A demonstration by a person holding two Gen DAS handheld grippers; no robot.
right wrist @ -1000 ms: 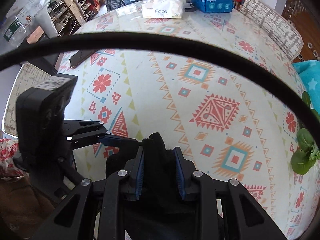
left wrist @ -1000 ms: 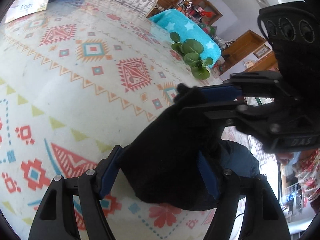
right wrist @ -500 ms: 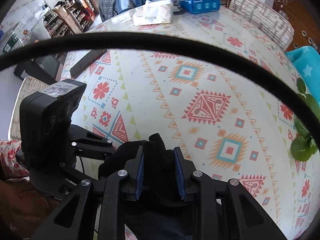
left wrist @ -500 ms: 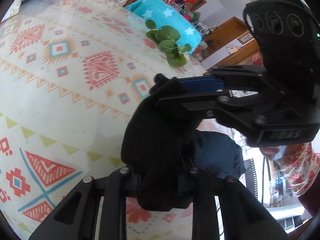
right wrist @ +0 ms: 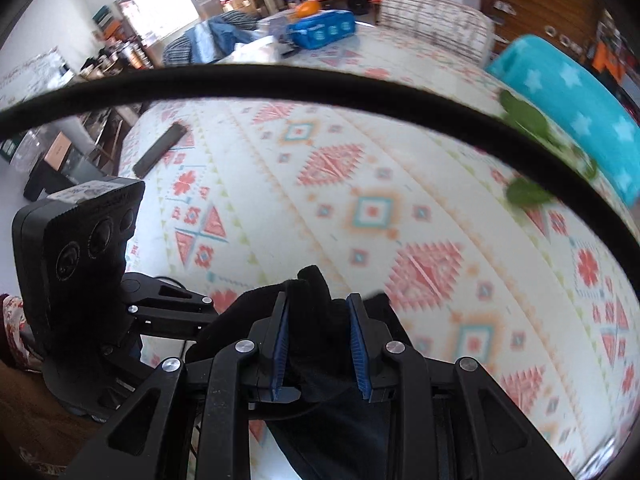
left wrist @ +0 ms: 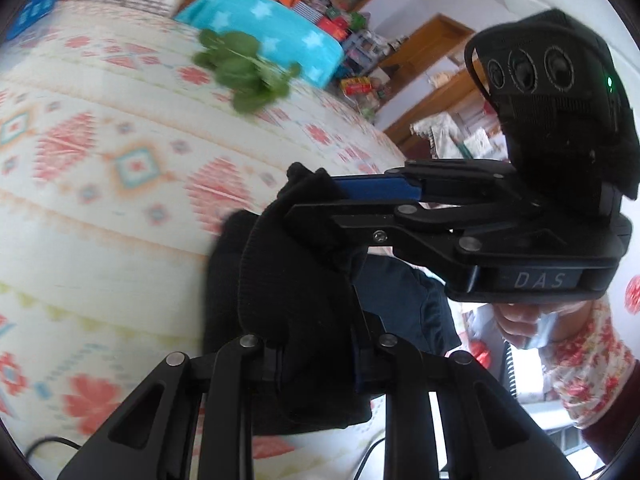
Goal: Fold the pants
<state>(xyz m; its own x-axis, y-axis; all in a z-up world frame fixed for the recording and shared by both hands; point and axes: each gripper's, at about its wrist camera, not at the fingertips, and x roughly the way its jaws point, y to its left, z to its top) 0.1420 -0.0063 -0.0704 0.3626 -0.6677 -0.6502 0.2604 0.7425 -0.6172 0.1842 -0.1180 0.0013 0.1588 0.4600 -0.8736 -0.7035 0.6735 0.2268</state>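
While both jaws bite dark cloth, the scene reads outward like this:

Left gripper [left wrist: 316,364]: jaws pressed onto a thick bunch of the black pants [left wrist: 288,300], with nothing of the pads showing past the fabric. They closed down on that bunch within the last second and have stayed clamped since.

Right gripper [right wrist: 320,340]: blue pads pinching a ridge of the same pants, a tuft poking out beyond the tips toward 12 o'clock. In the left wrist view it reaches in from 3 o'clock, with a hand [left wrist: 524,320] in a floral sleeve behind it.

Pants: gathered between the two grippers, which sit close together at the near edge of the counter [right wrist: 360,168]. A bluer layer hangs below toward 6 o'clock; how much trails off the edge I cannot tell.

Counter: patterned cloth, blurred. Green leaves [left wrist: 248,72] lie at 11 o'clock in the left view and a dark flat bar [right wrist: 160,150] at 10 o'clock in the right.

Risk, grip: each bite looks bulky and layered, so an inner layer could slide out under pull and skew the fold.

Risk, spread: with both grips this close, the cloth may land bunched rather than flat.

Risk, surroundings: a wide sweep could drag fabric into the leaves.
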